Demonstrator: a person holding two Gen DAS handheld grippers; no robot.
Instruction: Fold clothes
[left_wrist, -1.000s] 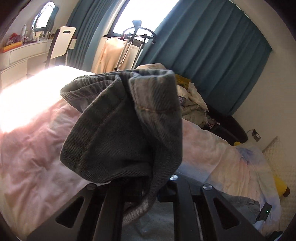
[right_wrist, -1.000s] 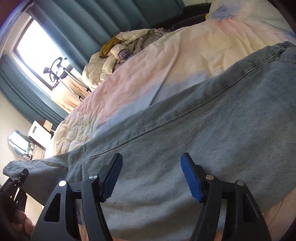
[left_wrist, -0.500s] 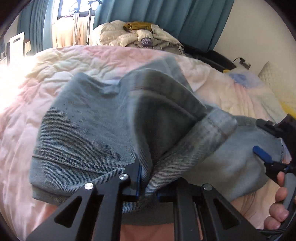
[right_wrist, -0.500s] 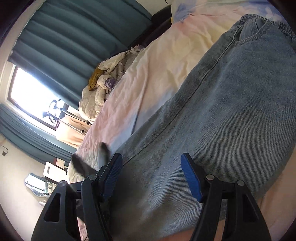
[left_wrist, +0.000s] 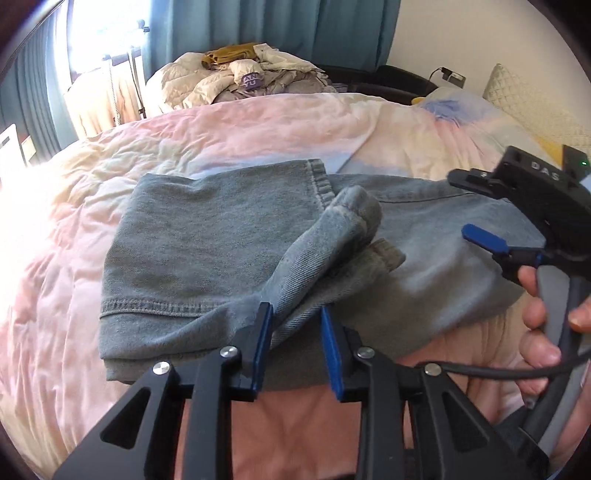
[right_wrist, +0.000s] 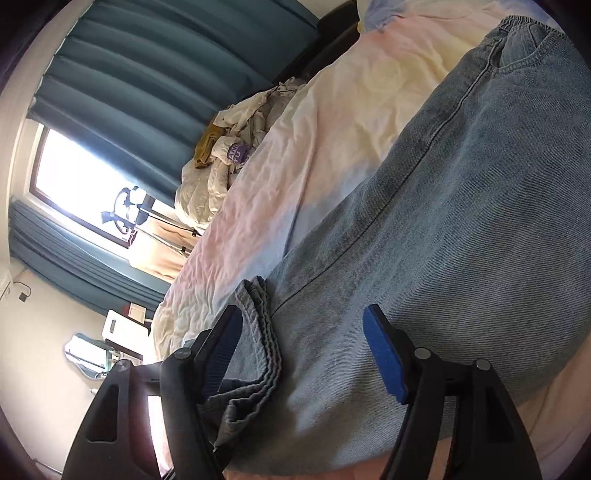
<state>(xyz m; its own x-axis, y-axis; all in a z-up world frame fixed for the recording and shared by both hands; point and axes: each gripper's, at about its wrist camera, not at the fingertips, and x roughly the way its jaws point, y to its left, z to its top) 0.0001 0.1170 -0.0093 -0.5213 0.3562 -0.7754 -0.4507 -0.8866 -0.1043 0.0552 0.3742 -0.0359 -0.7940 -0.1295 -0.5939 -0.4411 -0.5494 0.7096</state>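
Left gripper (left_wrist: 296, 341): jaws parted, folded grey-blue denim jeans (left_wrist: 207, 258) bunched between them.
Right gripper (right_wrist: 303, 354): spread wide above the jeans.

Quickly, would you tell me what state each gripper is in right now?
Left gripper: open, jaws parted around a fold of the jeans, not clamping it.
Right gripper: open, holding nothing, above the jeans.

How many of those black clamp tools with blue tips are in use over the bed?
2. The left gripper sits at the near edge of the folded blue denim jeans, fabric between its open fingers. The right gripper hovers open over the jeans, farther right.
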